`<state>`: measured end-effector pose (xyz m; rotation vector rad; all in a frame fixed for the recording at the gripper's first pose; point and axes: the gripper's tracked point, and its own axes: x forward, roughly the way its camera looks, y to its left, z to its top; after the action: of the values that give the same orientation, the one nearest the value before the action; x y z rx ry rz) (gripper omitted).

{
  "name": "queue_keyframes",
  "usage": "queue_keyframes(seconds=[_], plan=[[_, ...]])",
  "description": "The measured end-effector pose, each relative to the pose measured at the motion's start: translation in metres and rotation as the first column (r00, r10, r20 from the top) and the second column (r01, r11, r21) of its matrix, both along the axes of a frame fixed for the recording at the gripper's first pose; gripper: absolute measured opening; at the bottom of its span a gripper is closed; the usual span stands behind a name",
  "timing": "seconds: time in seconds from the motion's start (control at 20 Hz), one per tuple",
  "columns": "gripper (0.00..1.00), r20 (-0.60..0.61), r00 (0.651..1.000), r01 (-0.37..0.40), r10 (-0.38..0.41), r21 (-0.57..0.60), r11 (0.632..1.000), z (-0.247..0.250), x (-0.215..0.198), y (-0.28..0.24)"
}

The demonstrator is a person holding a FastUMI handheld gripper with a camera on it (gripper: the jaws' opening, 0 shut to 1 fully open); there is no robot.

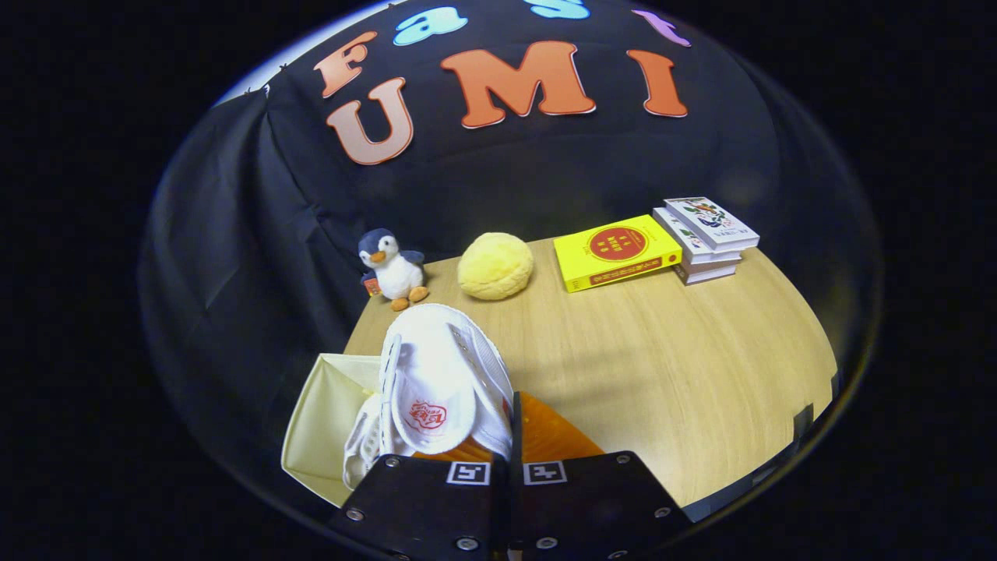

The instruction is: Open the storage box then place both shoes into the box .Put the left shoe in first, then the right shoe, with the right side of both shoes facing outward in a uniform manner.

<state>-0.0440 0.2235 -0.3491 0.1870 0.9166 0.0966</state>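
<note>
gripper (508,436) tilted downward, body blocks side by side in near foreground, each carrying square marker tag on upper edge. blocks drawn close, narrow dark seam between them. one thin finger (516,425) rises from seam, edge-on. jaws nearly together, clamped on white shoe (440,382), which hangs just ahead of fingers.

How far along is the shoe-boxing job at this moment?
Done: the storage box stands open. In hand: the gripper, fingers closed together, holds a white shoe over the box. I cannot tell which shoe this is, or whether another already lies inside. Left: setting this shoe down.
</note>
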Motion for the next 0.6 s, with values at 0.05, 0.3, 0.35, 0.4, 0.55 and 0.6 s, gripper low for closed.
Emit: queue_keyframes(seconds=[0.05, 0.3, 0.35, 0.4, 0.55, 0.6], plan=[[0.01, 0.0, 1.0, -0.015, 0.015, 0.006, 1.0, 0.002, 0.002, 0.016], [0.02, -0.053, 0.997, -0.053, 0.055, 0.035, 0.998, -0.004, -0.005, 0.086], [0.02, -0.065, 0.996, -0.058, 0.06, 0.039, 0.998, -0.007, -0.008, 0.097], [0.02, -0.076, 0.995, -0.063, 0.066, 0.042, 0.997, -0.011, -0.011, 0.109], [0.03, -0.115, 0.991, -0.065, 0.068, 0.031, 0.997, -0.024, -0.021, 0.132], [0.03, -0.132, 0.989, -0.059, 0.062, 0.023, 0.998, -0.029, -0.025, 0.136]])
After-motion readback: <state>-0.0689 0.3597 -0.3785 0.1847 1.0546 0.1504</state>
